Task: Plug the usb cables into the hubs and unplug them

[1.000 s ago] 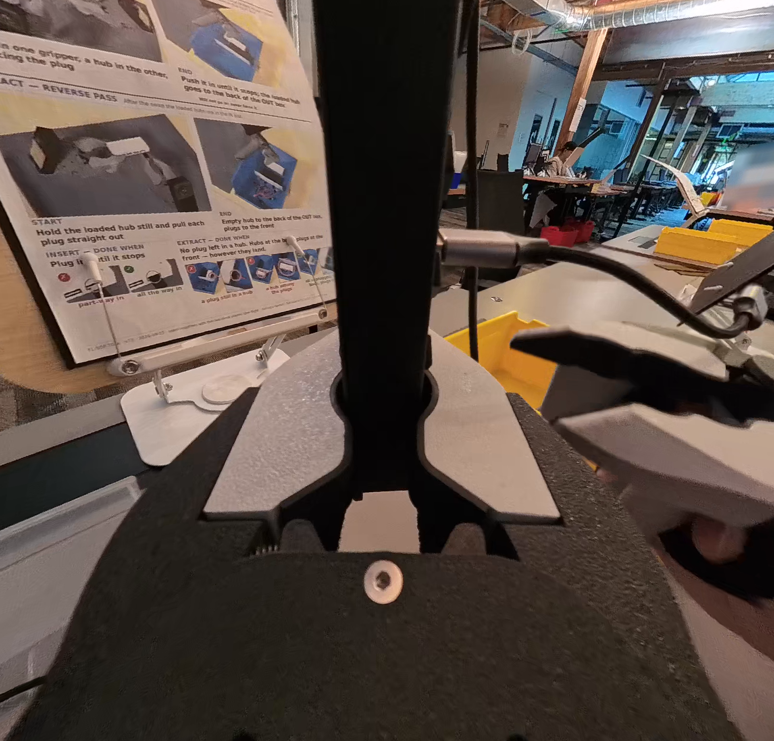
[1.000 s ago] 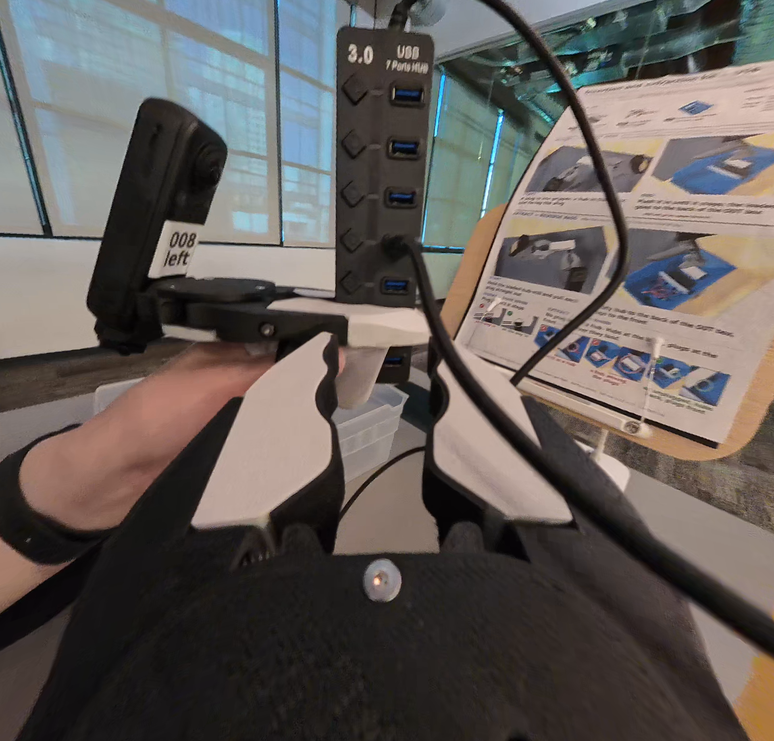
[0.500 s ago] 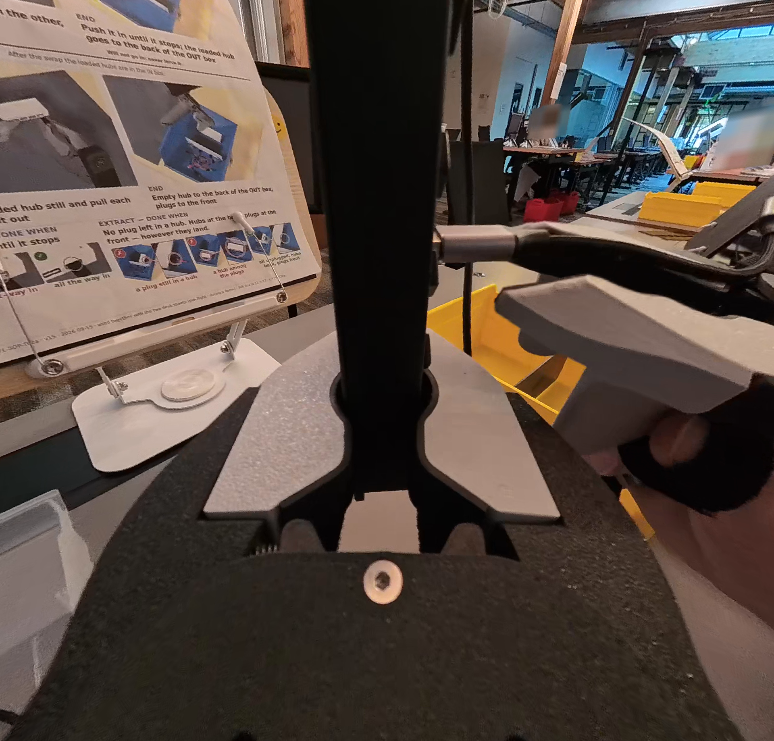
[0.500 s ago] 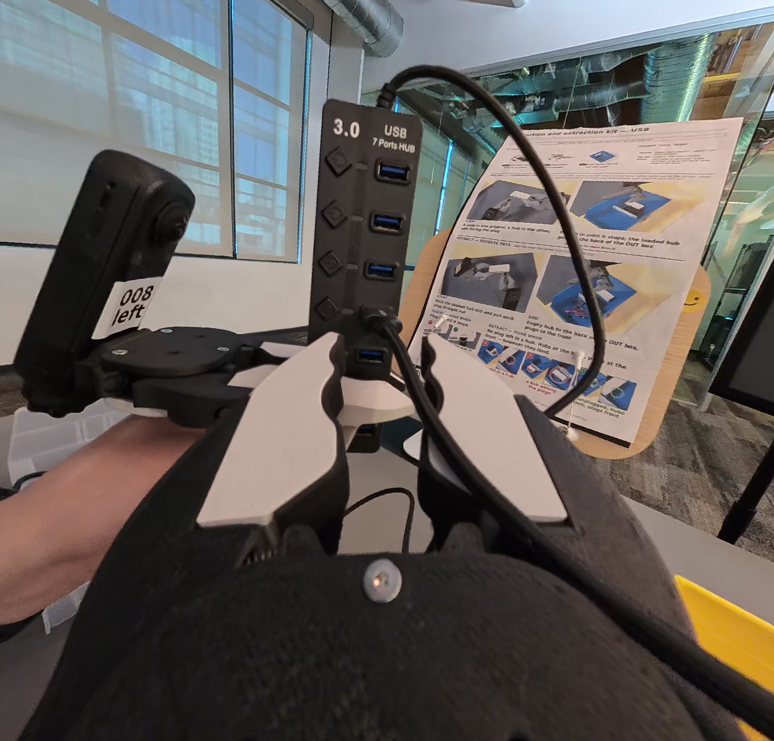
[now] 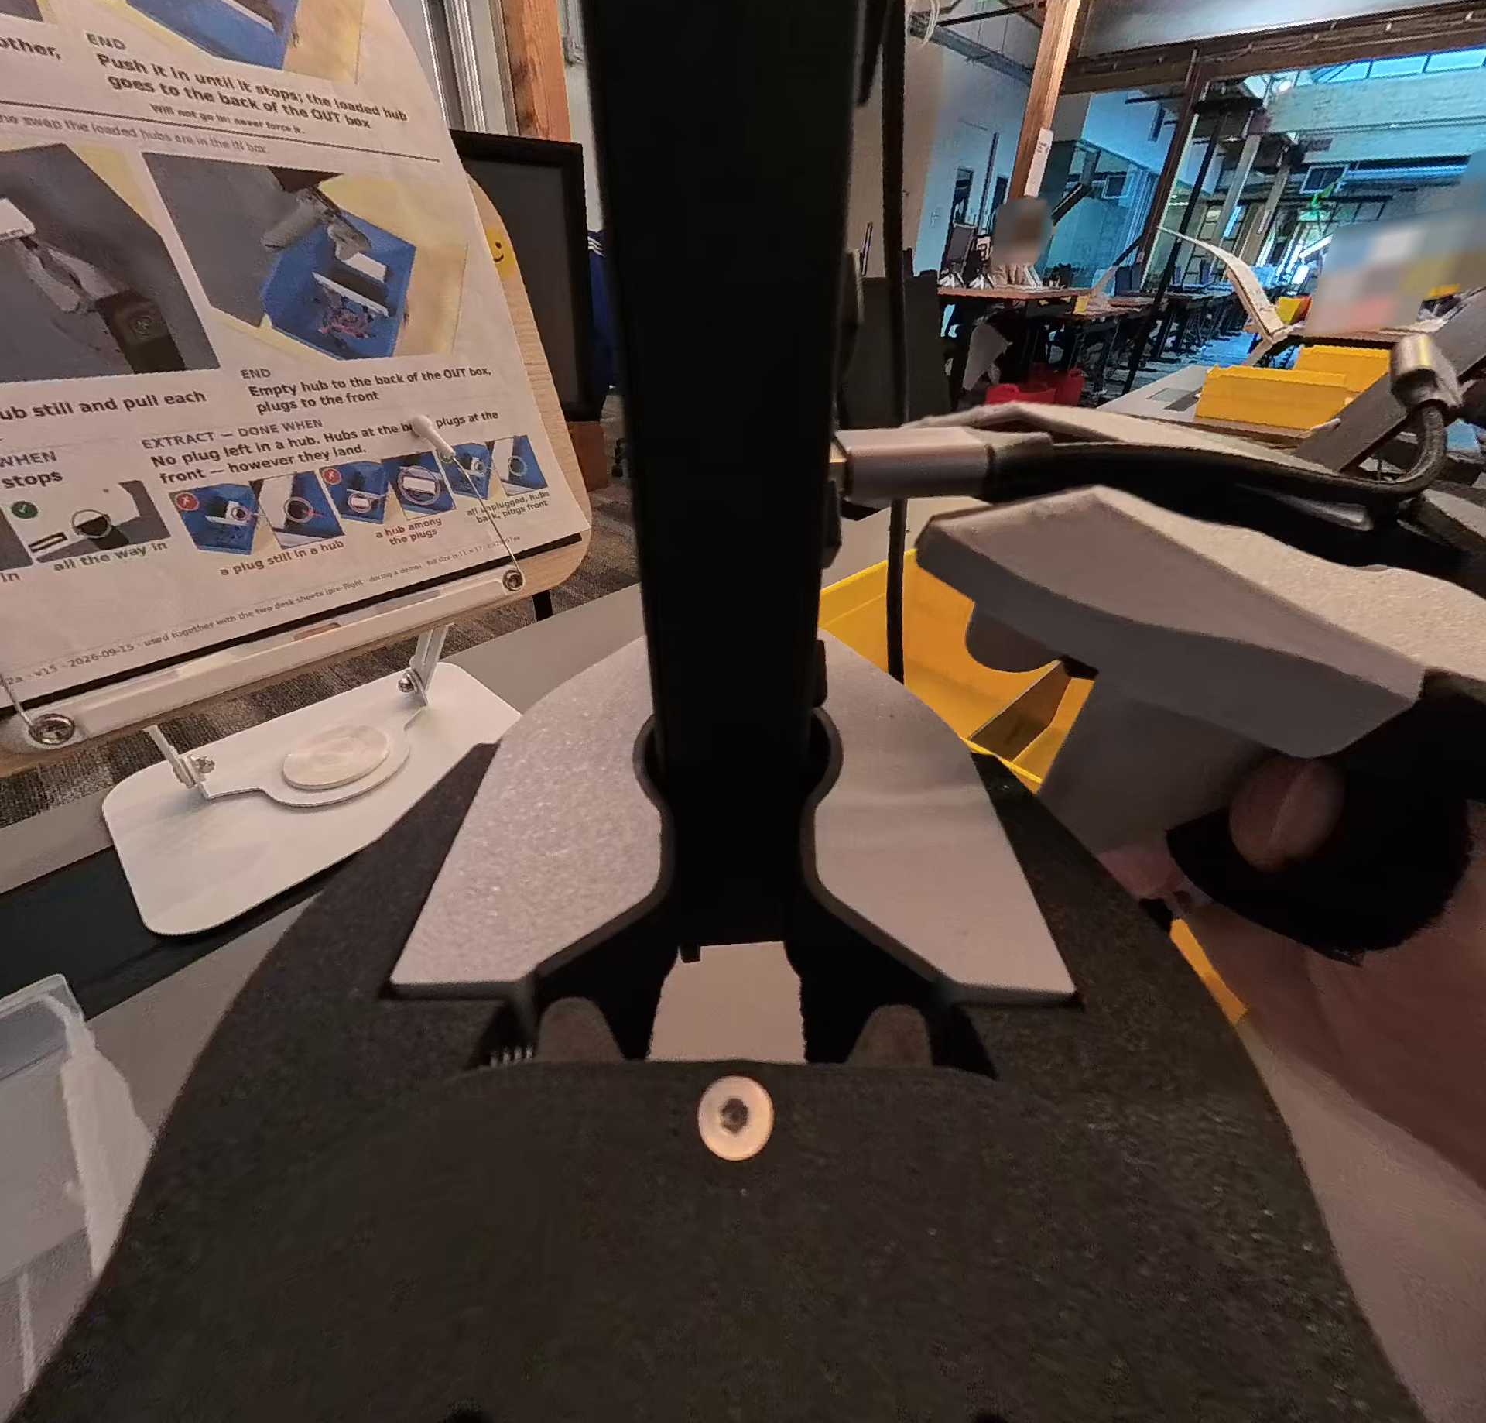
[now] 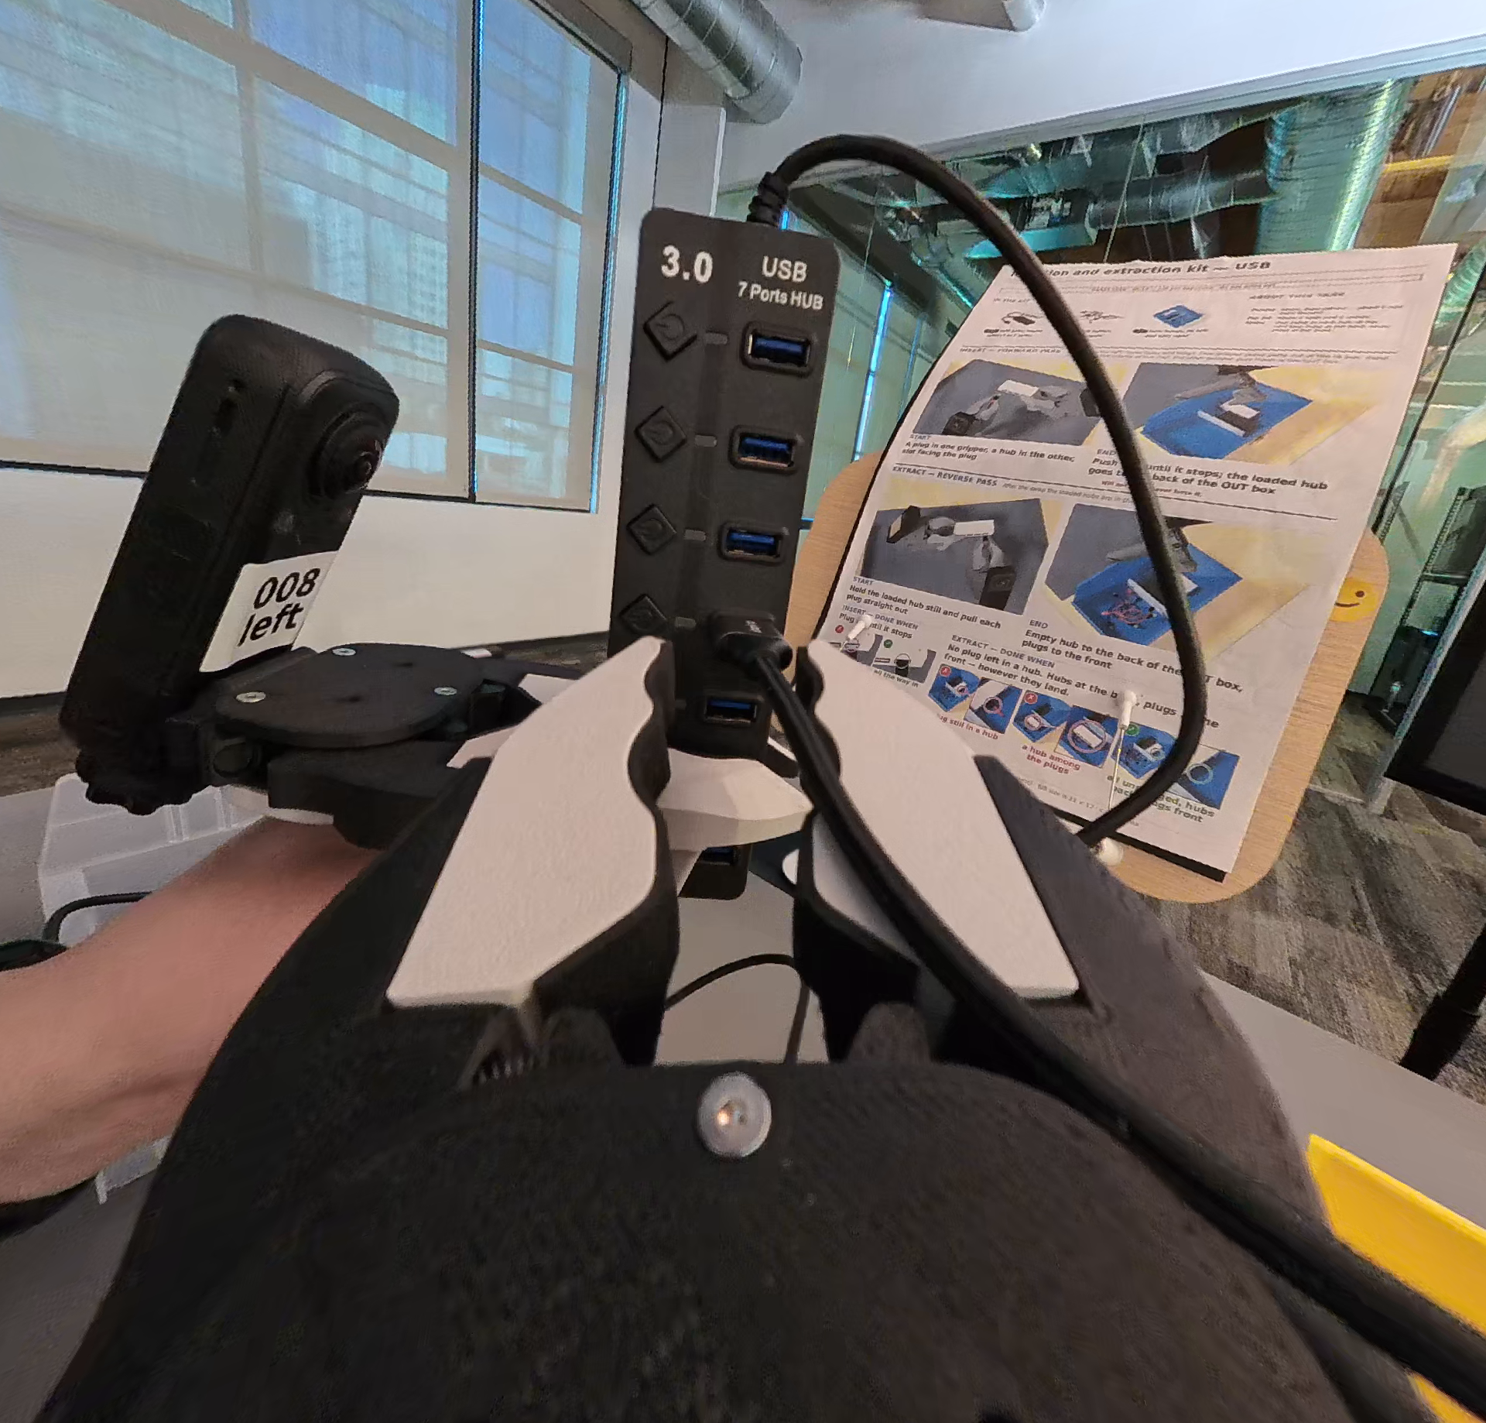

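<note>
My left gripper [image 5: 736, 660] is shut on a black USB hub [image 5: 716, 339] and holds it upright above the table. In the right wrist view the hub [image 6: 724, 499] faces me with several blue ports. A plug [image 6: 744, 632] sits in the fourth port from the top. It shows grey-shelled in the left wrist view [image 5: 909, 463], sticking out of the hub's right side. My right gripper [image 6: 728, 660] is open, its fingers [image 5: 1166, 580] close on either side of the plug. The plug's cable [image 6: 925, 861] runs back over the right finger.
An instruction sheet on a wooden stand [image 6: 1126, 540] stands just behind the hub, also in the left wrist view [image 5: 241, 339]. A yellow bin [image 5: 925, 644] lies below the right gripper. A clear plastic box [image 6: 121, 837] sits at the left. The hub's own cable [image 6: 1045, 339] loops to the right. Across from one pair of fingers to the other is roughly 6 cm.
My right gripper has moved in until its fingers lie on either side of the plug, and its jaws have narrowed. The left gripper holds the hub as before.
</note>
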The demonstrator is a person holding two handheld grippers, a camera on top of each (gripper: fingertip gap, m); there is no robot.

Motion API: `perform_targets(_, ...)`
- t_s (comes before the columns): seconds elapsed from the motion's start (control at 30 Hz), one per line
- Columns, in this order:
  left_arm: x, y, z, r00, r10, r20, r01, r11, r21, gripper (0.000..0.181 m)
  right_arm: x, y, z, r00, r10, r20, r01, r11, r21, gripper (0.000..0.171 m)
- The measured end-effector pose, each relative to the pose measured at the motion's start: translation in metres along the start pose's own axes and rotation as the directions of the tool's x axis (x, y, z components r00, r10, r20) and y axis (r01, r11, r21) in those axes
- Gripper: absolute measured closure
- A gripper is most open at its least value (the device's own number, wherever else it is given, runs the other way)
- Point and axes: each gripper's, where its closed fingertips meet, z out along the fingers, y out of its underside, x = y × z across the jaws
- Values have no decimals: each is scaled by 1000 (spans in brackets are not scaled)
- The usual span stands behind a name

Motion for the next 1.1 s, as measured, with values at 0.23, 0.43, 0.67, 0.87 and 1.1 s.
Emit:
perform_targets(0.23,6,3,2,1000,4,-13,-4,1000,-5,155,4,2,1,1000,4,-13,-4,1000,-1,144)
perform_targets(0.43,6,3,2,1000,7,-15,-8,1000,-5,155,5,2,0,1000,28,-11,-28,1000,10,147)
perform_targets(0.67,8,2,2,1000,20,-14,-20,1000,-3,156,6,1,-3,999,53,3,-53,998,22,152)
perform_targets(0.87,8,1,1,1000,6,-10,-6,1000,3,156,4,0,-3,1000,-9,-21,9,1000,12,153)
perform_targets(1.1,11,-1,0,998,-52,-48,53,998,16,155,2,-1,-3,999,-30,-32,30,999,15,153)
